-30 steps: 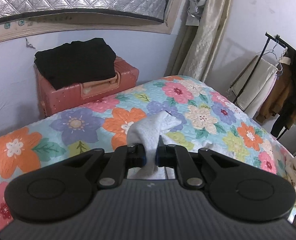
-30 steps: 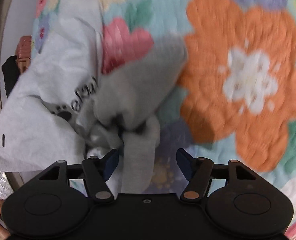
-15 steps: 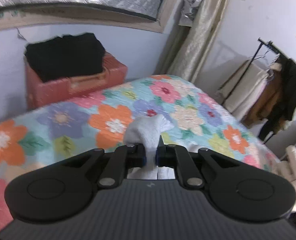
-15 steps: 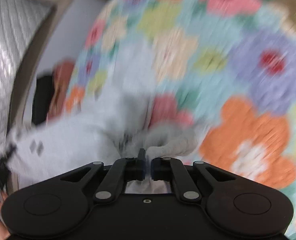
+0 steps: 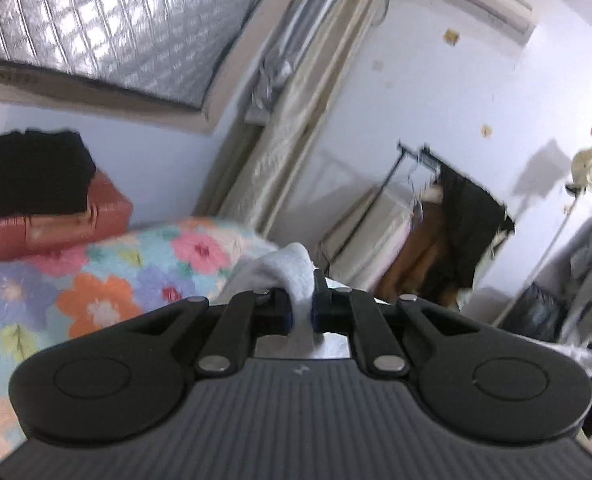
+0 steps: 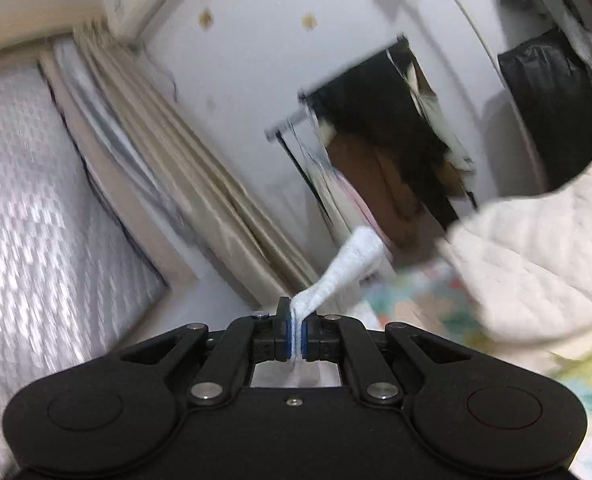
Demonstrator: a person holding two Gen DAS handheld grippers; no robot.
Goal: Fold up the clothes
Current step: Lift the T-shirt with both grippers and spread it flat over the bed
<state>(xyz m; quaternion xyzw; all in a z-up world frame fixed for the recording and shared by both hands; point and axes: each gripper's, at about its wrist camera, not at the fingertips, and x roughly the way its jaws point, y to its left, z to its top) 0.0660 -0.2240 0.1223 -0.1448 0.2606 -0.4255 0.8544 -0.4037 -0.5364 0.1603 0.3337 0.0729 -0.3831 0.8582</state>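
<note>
A light grey sweatshirt (image 5: 284,270) bunches out ahead of my left gripper (image 5: 300,316), whose jaws are shut on a fold of it, lifted above the floral bedspread (image 5: 108,276). In the right wrist view another edge of the same grey sweatshirt (image 6: 351,264) sticks up and forward from my right gripper (image 6: 295,338), which is shut on it, raised high and aimed at the wall and curtain. The rest of the garment hangs below both grippers, out of sight.
A red suitcase (image 5: 56,228) with folded black clothes (image 5: 28,176) stands beside the bed. Beige curtains (image 5: 296,120) hang by the window. A clothes rack (image 5: 447,216) with dark and brown coats stands at the far wall. A white quilted garment (image 6: 535,264) lies at right.
My right gripper closed on the grey sweatshirt and rose steeply off the bed, now facing the wall. My left gripper, still holding, lifted and swung toward the right.
</note>
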